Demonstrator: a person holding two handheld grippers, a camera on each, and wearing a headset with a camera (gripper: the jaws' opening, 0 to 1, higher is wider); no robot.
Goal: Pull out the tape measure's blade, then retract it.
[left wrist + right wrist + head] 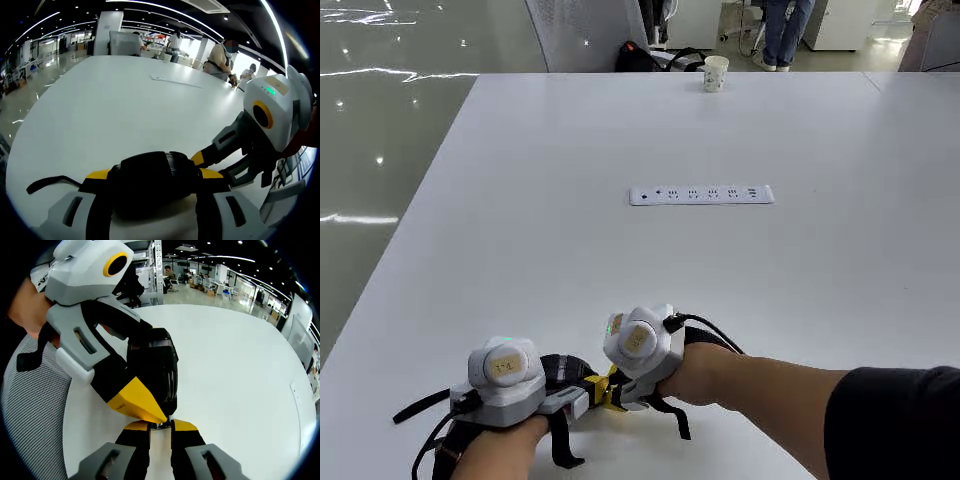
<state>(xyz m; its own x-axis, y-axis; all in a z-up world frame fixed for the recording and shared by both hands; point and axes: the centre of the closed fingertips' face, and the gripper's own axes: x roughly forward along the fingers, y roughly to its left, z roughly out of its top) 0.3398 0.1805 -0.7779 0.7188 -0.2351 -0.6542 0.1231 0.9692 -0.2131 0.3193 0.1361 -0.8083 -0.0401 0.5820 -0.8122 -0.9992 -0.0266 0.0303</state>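
Note:
The tape measure [152, 182], a black case with ribbed sides, sits on the white table [620, 260] near its front edge. My left gripper [155, 175] is shut on the case, its yellow-tipped fingers [97, 175] on either side. My right gripper [161, 426] comes in from the right, and its yellow-tipped jaws are shut on the small blade tip [163, 424] at the case's mouth. No length of blade shows between them. In the head view the left gripper [572, 392] and right gripper [605, 390] meet at the tape measure [565, 368]. A black strap [50, 182] trails off the case.
A white power strip [701, 195] lies at the table's middle. A paper cup [716, 73] stands at the far edge. The table's left edge drops to a glossy floor [380, 120]. People stand beyond the far end.

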